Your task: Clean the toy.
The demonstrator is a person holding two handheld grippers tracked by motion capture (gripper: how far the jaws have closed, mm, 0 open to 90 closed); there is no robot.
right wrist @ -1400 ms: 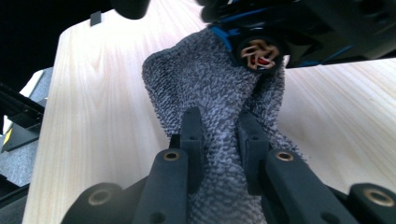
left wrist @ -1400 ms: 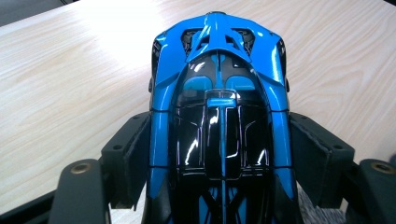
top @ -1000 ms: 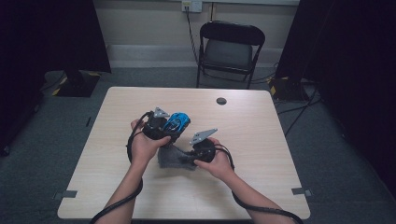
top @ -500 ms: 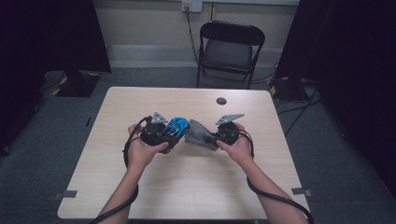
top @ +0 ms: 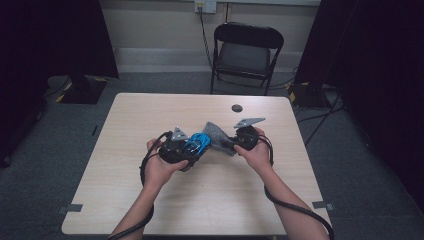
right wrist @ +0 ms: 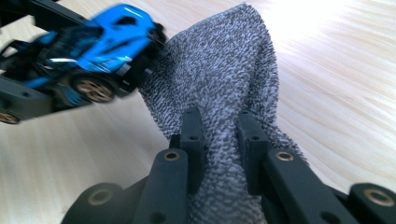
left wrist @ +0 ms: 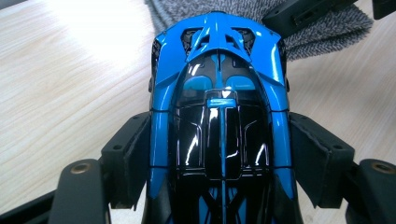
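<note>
High view looks down; both close gripper views share the toy car [left wrist: 219, 116].

Recording studio or lab room: a light wood-laminate table [top: 125, 150] stands on grey carpet [top: 50, 165], flanked by black curtains [top: 50, 40]. A black folding chair [top: 247, 50] faces a wall socket [top: 205, 6] with a cable.

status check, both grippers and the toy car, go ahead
Left gripper clamped on the blue toy car. Right gripper pinching the grey cloth, cloth against the car's end. Small dark disc far off on table, nothing in the way.
</note>
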